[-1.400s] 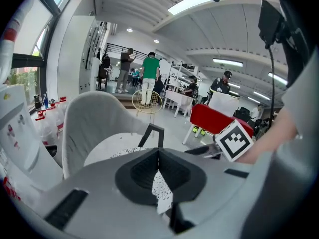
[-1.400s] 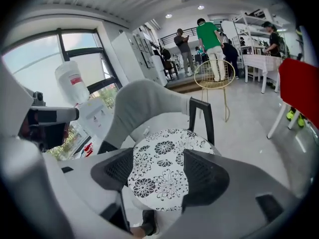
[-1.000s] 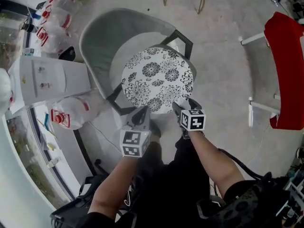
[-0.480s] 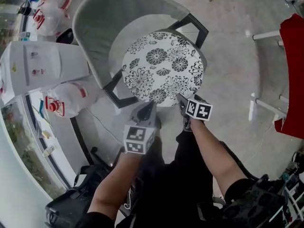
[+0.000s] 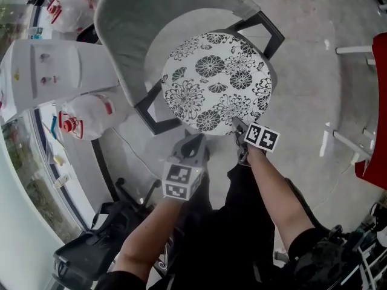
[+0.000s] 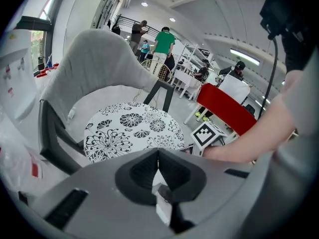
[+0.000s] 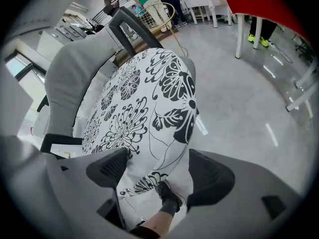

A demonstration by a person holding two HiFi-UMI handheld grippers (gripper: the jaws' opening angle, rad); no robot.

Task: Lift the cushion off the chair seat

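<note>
The right tool [image 7: 154, 169] has its jaws wide apart, having just been opening. The near rim of the cushion [image 7: 144, 98] stands between them, but neither pad presses on it yet, and floor shows in the gap on one side. The wide spread suits a thick, soft edge, and the steep downward aim lets the jaws bracket the rim from outside the seat instead of pushing flat on top.

The left tool [image 5: 195, 142] has its jaws together with nothing between them. The cushion's rim lies just ahead of its tips, apart from them.

The cushion lies flat on the seat of the chair [image 5: 124, 35], ahead of both tools, with the backrest on its far side. Both tools are set at the near edge, probably because it is the only side the chair's shell leaves free.

The lift looks not yet begun. The left tool would likely have to open before it can help, since a round cushion held at one point would sag.
</note>
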